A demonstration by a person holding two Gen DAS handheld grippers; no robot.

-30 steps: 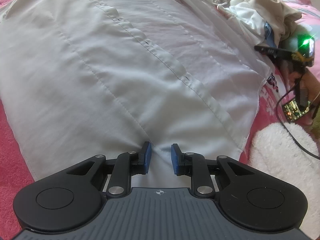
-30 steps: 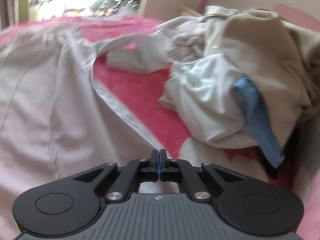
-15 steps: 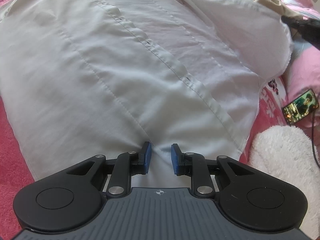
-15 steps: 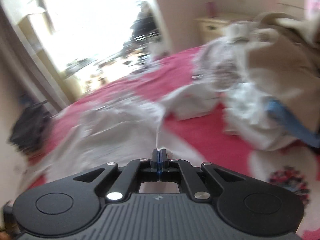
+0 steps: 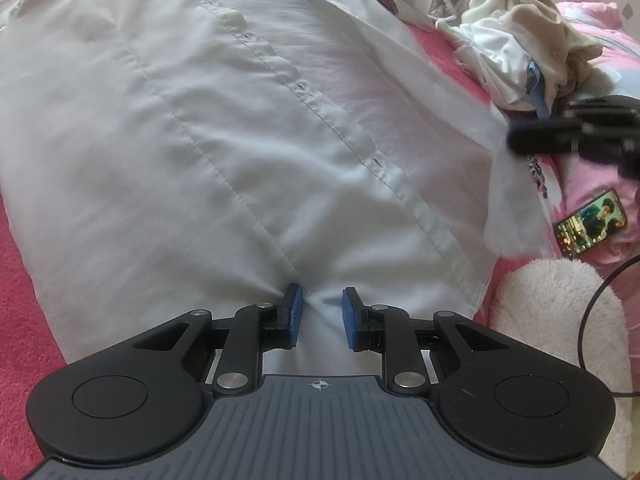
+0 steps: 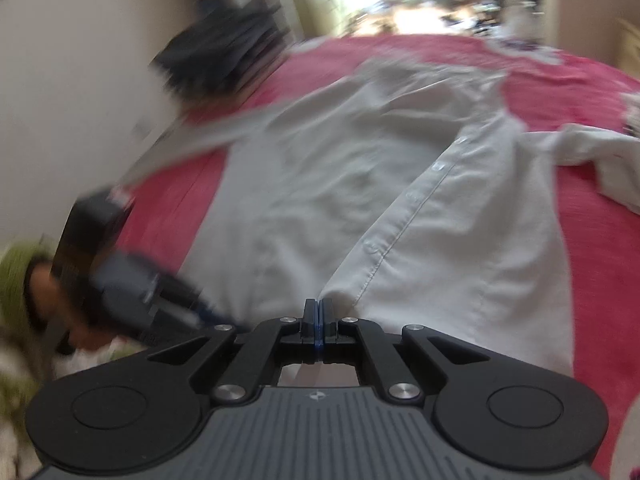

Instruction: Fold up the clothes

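Note:
A white button-up shirt (image 5: 224, 128) lies spread on a pink bedspread (image 5: 16, 320). My left gripper (image 5: 320, 314) is open, its blue pads either side of a small ridge of cloth at the shirt's near hem. My right gripper (image 6: 318, 314) is shut on the shirt's (image 6: 400, 208) button-placket edge and holds that front panel lifted and swung over the body. The right gripper also shows as a dark blur (image 5: 576, 132) at the right of the left wrist view, with the raised cloth hanging below it.
A heap of unfolded clothes (image 5: 512, 40) lies at the back right. A phone (image 5: 590, 226) with a lit screen, a black cable (image 5: 596, 316) and a white fluffy item (image 5: 560, 316) lie at the right. Dark bags (image 6: 224, 56) stand by the wall.
My right gripper has swung left across the bed, carrying the shirt's edge over its body. The left gripper has stayed open at the hem.

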